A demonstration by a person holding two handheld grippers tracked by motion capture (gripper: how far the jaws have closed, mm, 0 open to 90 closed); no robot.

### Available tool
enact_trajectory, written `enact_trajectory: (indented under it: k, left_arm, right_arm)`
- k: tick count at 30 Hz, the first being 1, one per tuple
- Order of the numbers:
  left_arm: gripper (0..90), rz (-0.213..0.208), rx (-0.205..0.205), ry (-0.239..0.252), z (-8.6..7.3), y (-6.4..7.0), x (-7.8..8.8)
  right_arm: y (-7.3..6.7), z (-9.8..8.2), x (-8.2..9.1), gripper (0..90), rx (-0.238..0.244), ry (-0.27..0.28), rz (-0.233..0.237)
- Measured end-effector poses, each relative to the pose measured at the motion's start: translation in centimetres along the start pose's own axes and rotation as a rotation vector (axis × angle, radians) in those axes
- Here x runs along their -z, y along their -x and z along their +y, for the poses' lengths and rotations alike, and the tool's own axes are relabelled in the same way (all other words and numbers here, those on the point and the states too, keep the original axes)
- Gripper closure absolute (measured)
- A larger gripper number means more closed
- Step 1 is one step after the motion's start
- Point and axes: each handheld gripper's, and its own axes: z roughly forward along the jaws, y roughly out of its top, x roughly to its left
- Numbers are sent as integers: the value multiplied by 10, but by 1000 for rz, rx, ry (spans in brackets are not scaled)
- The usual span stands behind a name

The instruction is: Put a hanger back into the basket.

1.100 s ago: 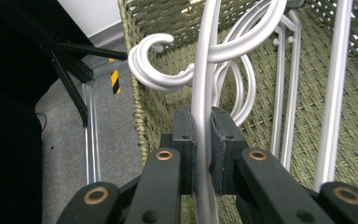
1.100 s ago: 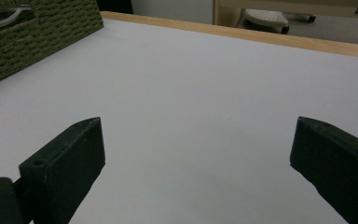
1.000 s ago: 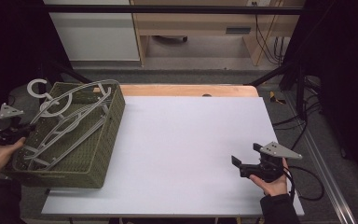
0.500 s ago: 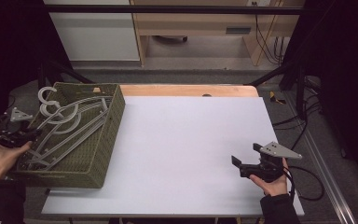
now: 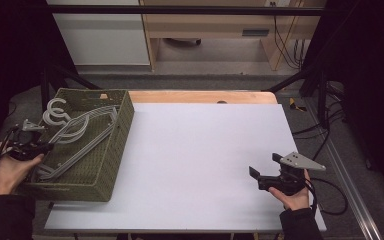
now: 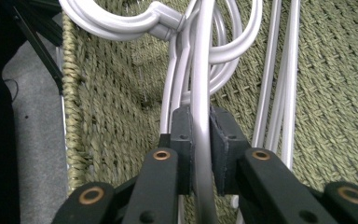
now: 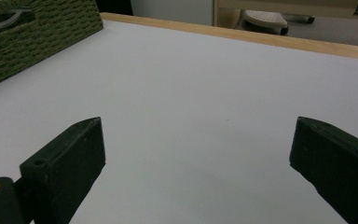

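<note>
We find the left gripper point(image 5: 30, 145) at the left rim of the woven green basket point(image 5: 107, 165), which sits on the left part of the white table point(image 5: 200, 150). In the left gripper view, its two black pads point(image 6: 182, 140) stand on either side of one grey arm of a clothes hanger point(image 6: 201, 84). The left pad lies against the arm; a thin gap shows on the right side. Its jaws have just been opening by a small amount, with the hanger arm between them, and we judge that they no longer clench it.

The hanger is one of a bundle of grey hangers point(image 5: 77, 131) lying aslant inside the basket. Their hooks point(image 5: 56, 111) point toward the far left corner, and their bodies run down along the basket floor toward the near left side. From above, the bundle rests on the woven bottom, with the hooks near the left wall.

We note the right gripper point(image 5: 267, 177) at the near right part of the table, well apart from the basket. In its own view, the jaws stand wide, with bare tabletop between them, released and holding nothing. A grey three-cornered plate point(image 5: 300, 161) rides on top of it.
</note>
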Motion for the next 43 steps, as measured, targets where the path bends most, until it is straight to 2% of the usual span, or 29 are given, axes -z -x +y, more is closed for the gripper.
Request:
enact_trajectory:
  k: [3,7,11,15,19,22,24,25,26,27,30,33,34,36,38,43]
  left_arm:
    - [750,-12,22,27,-2,-2,6]
    - [739,-44,44,88,-5,-1,19]
    - [703,-84,53,182,-7,8,33]
    - [614,-151,79,297,-7,22,46]
    - [522,-231,94,385,-8,40,54]
    - [459,-283,94,433,-8,52,56]
    - [414,-316,97,472,-9,63,57]
    - [393,-342,94,505,-10,74,57]
    - [351,-342,94,505,-10,74,57]
    - [341,-356,89,526,-10,83,58]
    - [282,-395,77,550,-9,100,57]
    - [210,-434,56,557,-8,119,55]
    - [179,-434,56,557,-8,119,55]
    - [146,-438,32,561,-8,132,53]
    - [124,-435,25,554,-8,138,50]
    - [100,-435,20,550,-10,143,46]
  right_arm:
    - [0,0,1,36,-7,1,-2]
    - [0,0,1,36,-10,5,-4]
    - [0,0,1,36,-10,7,-3]
    - [0,0,1,33,-8,12,0]
    - [0,1,2,32,-11,12,-2]
    - [1,1,3,32,-7,21,5]
    - [1,1,4,32,-14,23,0]
    - [1,1,5,33,-7,25,3]
    - [1,1,5,33,-7,25,3]
    - [1,1,5,32,-9,29,6]
    - [1,1,5,30,-4,33,7]
    - [1,1,7,28,-9,33,12]
    - [1,1,7,28,-9,33,12]
    - [1,1,8,28,-9,42,16]
    - [2,1,8,28,-7,50,20]
    - [2,1,10,28,-7,52,25]
